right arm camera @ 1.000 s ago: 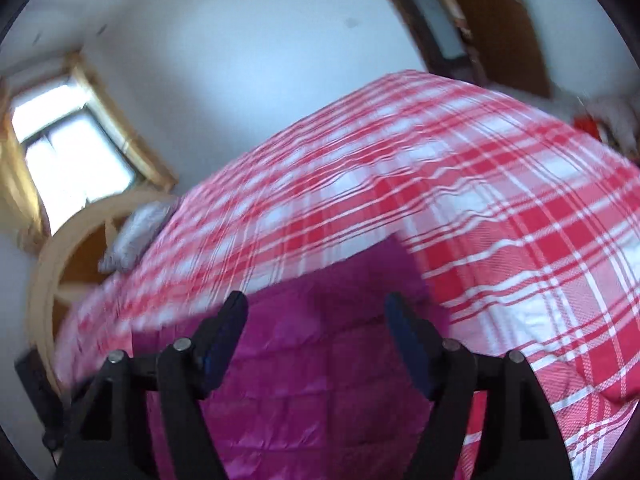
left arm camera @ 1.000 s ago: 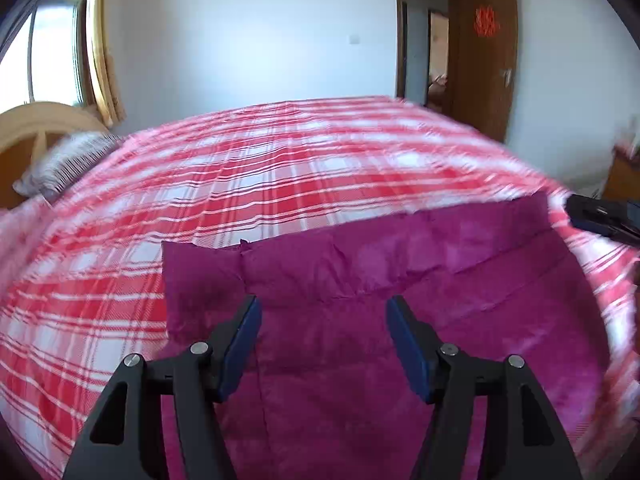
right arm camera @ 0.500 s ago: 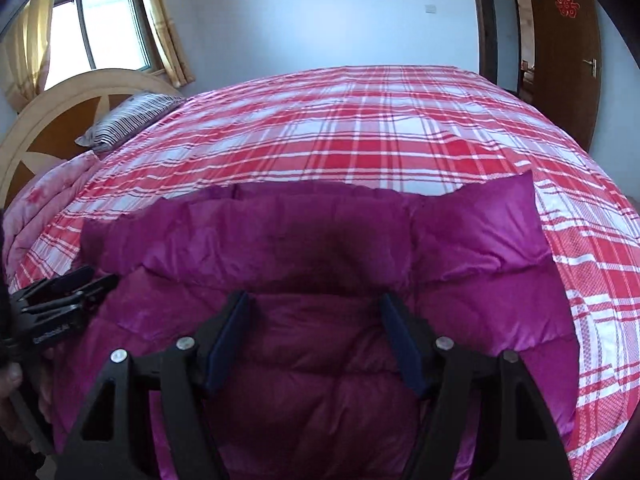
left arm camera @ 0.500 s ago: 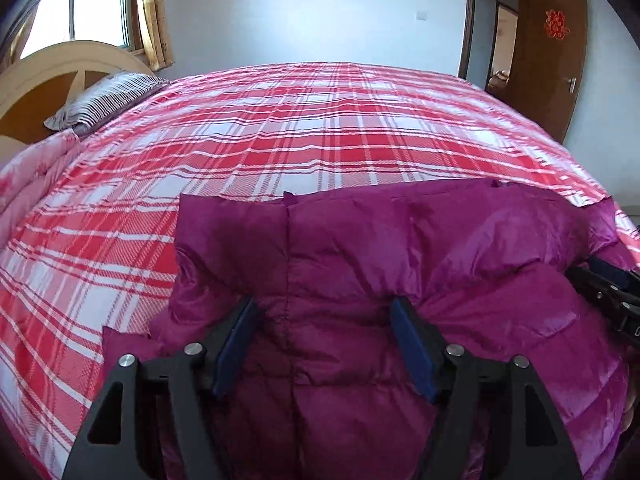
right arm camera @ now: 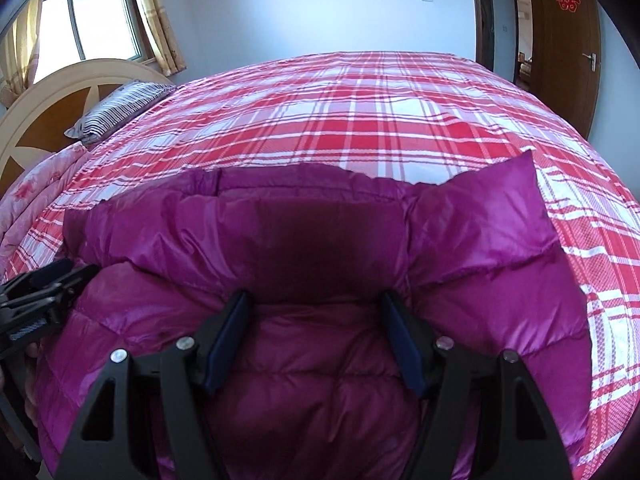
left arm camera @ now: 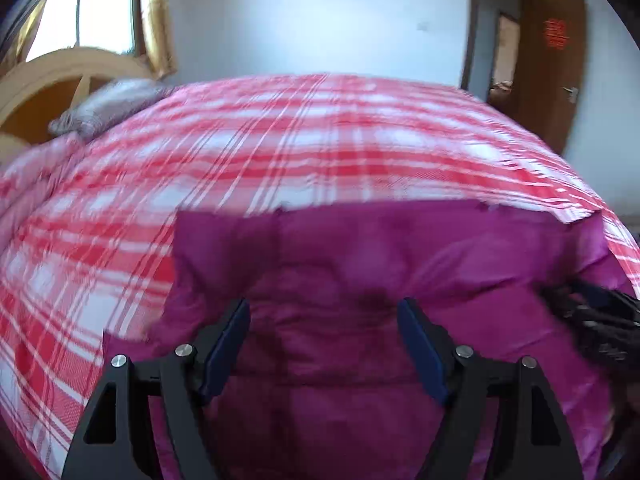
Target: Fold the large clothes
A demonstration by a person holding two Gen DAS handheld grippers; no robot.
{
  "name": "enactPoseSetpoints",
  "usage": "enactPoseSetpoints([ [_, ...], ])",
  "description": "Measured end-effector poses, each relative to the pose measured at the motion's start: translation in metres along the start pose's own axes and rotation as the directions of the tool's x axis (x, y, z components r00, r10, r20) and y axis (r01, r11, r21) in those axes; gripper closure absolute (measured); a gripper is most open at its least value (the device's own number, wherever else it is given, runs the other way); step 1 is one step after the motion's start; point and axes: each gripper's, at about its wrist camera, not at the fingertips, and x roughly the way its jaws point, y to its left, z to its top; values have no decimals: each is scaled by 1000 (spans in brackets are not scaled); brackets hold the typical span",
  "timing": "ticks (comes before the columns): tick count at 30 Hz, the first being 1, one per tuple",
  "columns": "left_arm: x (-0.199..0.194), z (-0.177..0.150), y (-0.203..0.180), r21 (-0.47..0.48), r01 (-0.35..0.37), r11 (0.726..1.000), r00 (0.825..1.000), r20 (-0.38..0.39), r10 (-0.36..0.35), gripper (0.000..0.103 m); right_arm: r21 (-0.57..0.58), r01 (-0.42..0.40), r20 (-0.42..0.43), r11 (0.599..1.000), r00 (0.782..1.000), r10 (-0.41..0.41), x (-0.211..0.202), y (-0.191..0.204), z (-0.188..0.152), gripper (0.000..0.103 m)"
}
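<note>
At the left, a striped grey pillow [right arm camera: 120,110] lies by the curved wooden headboard [right arm camera: 44,120]. The left gripper [left arm camera: 324,344] is wide open, holding nothing, above the shiny magenta quilted down jacket [right arm camera: 320,248]. The jacket lies on the near part of the red-and-white checked bedspread [right arm camera: 380,120], its upper part seemingly turned over once. I judge the folding only begun; more folds remain. The right gripper [right arm camera: 316,340] is also open, empty. No containers are visible.
</note>
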Motion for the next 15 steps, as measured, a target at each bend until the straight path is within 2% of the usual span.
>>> enactPoseSetpoints([
  [2,3,2,-16,75,-32,997,999,16,31,26,5,-2,-4,1000,1000,2,2,0,0,32],
  [4,19,2,-22,98,-44,994,999,-25,47,26,15,-9,-9,1000,1000,9,3,-2,1,32],
  [6,30,1,-18,76,-36,996,998,-47,40,26,24,-13,-12,1000,1000,13,4,-3,1,32],
  [8,34,2,-14,52,-29,998,998,-56,32,19,30,-14,-15,999,1000,15,4,-4,1,32],
  [15,41,-1,-6,21,-27,999,997,-75,29,14,27,-4,-22,1000,1000,4,7,-2,0,32],
])
